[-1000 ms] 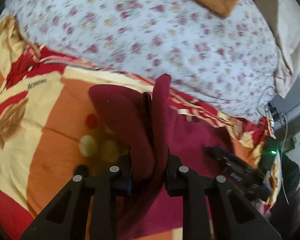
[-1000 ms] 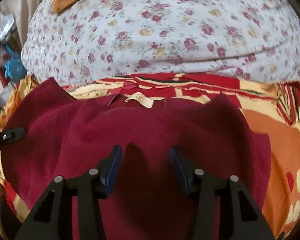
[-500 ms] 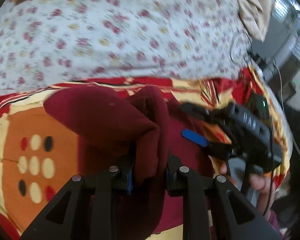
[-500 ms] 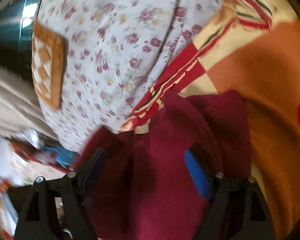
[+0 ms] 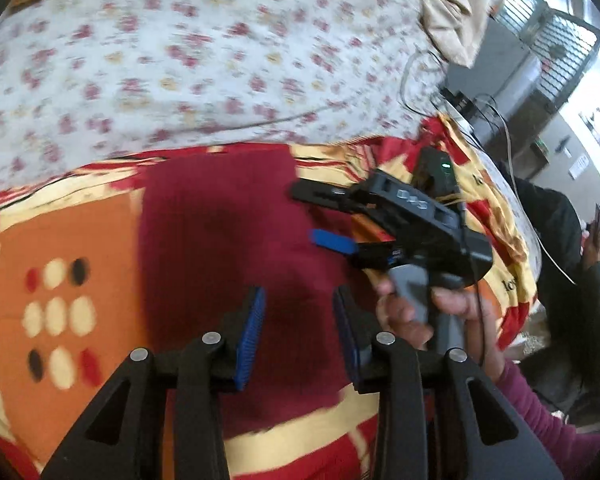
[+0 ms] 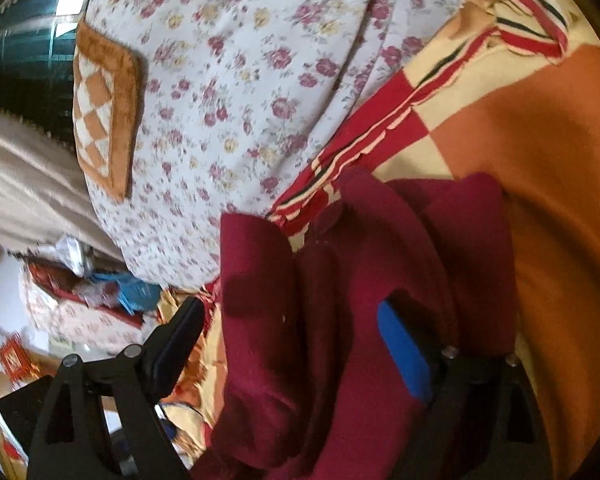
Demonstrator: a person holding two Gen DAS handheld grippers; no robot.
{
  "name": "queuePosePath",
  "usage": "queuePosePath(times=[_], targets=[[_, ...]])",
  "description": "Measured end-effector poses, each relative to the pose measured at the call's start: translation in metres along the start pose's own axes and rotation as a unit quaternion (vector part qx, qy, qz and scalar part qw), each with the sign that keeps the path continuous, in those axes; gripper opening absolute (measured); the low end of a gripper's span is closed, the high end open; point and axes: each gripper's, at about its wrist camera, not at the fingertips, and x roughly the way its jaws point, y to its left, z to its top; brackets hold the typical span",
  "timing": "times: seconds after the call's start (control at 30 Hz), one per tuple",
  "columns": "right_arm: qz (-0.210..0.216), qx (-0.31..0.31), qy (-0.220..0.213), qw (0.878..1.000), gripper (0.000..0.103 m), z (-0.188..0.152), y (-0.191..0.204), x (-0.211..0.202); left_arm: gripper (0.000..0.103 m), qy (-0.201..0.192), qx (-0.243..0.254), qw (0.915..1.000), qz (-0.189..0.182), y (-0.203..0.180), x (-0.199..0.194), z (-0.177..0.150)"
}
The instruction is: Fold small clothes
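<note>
While the maroon garment [image 5: 220,232] lies on the patterned blanket [image 5: 60,240], the left gripper [image 5: 298,336] hovers over its near edge with jaws spread, holding nothing. Just beyond, at the garment's right side, the right gripper [image 5: 320,216] also stands spread, cloth bunched between its fingers but not pinched. Farther off lies the floral sheet [image 5: 180,60]. Likely risk: with neither tool clamped, the thick folded layers could spring apart or slide, and a shallow pinch might catch only one layer.

Floral bedsheet [image 5: 204,60] behind patterned blanket [image 5: 60,248]; barred window [image 5: 556,40].
</note>
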Motion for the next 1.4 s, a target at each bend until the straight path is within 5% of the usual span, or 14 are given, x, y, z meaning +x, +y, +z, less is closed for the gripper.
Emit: queuePosePath(times=[0.13, 0.3, 0.57, 0.73, 0.87, 1.0, 1.07, 1.23, 1.3, 1.4], targets=[[-0.021, -0.046, 0.022, 0.998, 0.091, -0.006, 0.019, 0.007, 0.025, 0.001, -0.006, 0.9991, 0.043, 0.028, -0.009, -0.025], [-0.032, -0.087, 0.045, 0.995, 0.092, -0.015, 0.036, 0.022, 0.032, 0.009, -0.004, 0.9999, -0.004, 0.029, -0.002, -0.050], [-0.052, -0.105, 0.053, 0.992, 0.092, -0.016, 0.038, 0.028, 0.037, -0.007, 0.068, 0.9970, -0.035, 0.009, -0.012, -0.068], [-0.051, -0.098, 0.054, 0.992, 0.092, -0.015, 0.037, 0.028, 0.038, 0.002, 0.107, 0.9943, -0.006, 0.009, -0.015, -0.074], [-0.062, -0.105, 0.052, 0.991, 0.092, -0.017, 0.040, 0.029, 0.038, 0.004, 0.063, 0.9980, 0.005, 0.030, -0.011, -0.068], [-0.065, -0.108, 0.049, 0.991, 0.092, -0.016, 0.042, 0.030, 0.038, -0.003, -0.037, 0.9980, -0.051, 0.061, -0.009, -0.055], [-0.068, -0.116, 0.041, 0.990, 0.087, -0.018, 0.043, 0.031, 0.038, -0.007, -0.078, 0.9953, -0.057, 0.073, -0.004, -0.047], [-0.100, -0.168, 0.027, 0.980, 0.041, -0.027, 0.050, 0.034, 0.038, -0.009, -0.178, 0.9838, -0.019, 0.107, 0.030, -0.030], [-0.099, -0.179, 0.022, 0.979, 0.029, -0.028, 0.053, 0.032, 0.039, 0.014, -0.201, 0.9789, -0.034, 0.114, 0.052, -0.027], [-0.100, -0.196, 0.012, 0.975, 0.023, -0.029, 0.062, 0.024, 0.039, 0.004, -0.204, 0.9787, -0.024, 0.108, 0.052, -0.026]])
